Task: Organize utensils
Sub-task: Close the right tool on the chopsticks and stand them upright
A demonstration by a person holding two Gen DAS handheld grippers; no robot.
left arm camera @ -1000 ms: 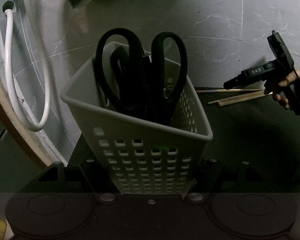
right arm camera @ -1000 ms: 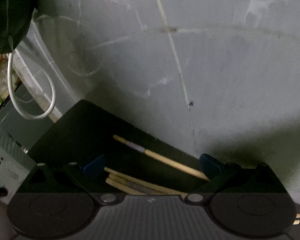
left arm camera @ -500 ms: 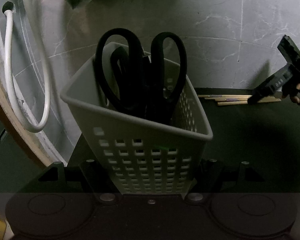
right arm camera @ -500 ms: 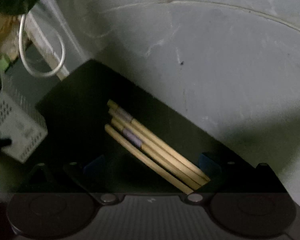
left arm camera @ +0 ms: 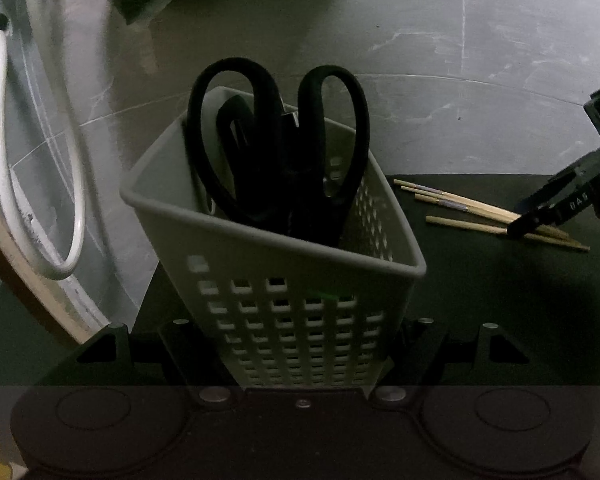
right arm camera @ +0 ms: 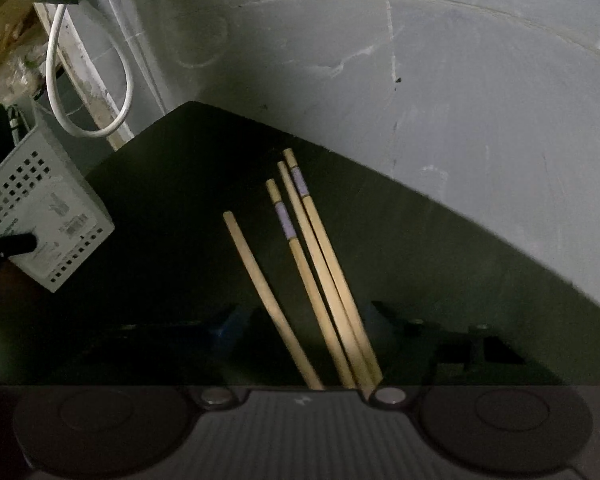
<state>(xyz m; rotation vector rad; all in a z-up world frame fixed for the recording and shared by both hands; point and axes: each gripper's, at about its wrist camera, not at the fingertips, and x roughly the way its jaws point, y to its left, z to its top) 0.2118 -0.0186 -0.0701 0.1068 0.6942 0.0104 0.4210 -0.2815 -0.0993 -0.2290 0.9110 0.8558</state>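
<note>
Basket is seen first in the left wrist view: a grey perforated holder, tilted, held at its lower part between the fingers of the left gripper, which are closed against its walls. Black scissors are standing inside it, handles up. The basket is probably kept in the grip so that its mouth is presented for the next utensils. To the right, on the dark mat, four chopsticks are lying, and the right gripper is placed over their thin ends.

In the right wrist view the chopsticks are seen between the two fingers of the right gripper; three are lying together and one a little apart on the left. The jaws are closing around them, but the pads are not yet pressed on the wood, as far as can be judged. The basket is visible at the left edge, well apart.
</note>
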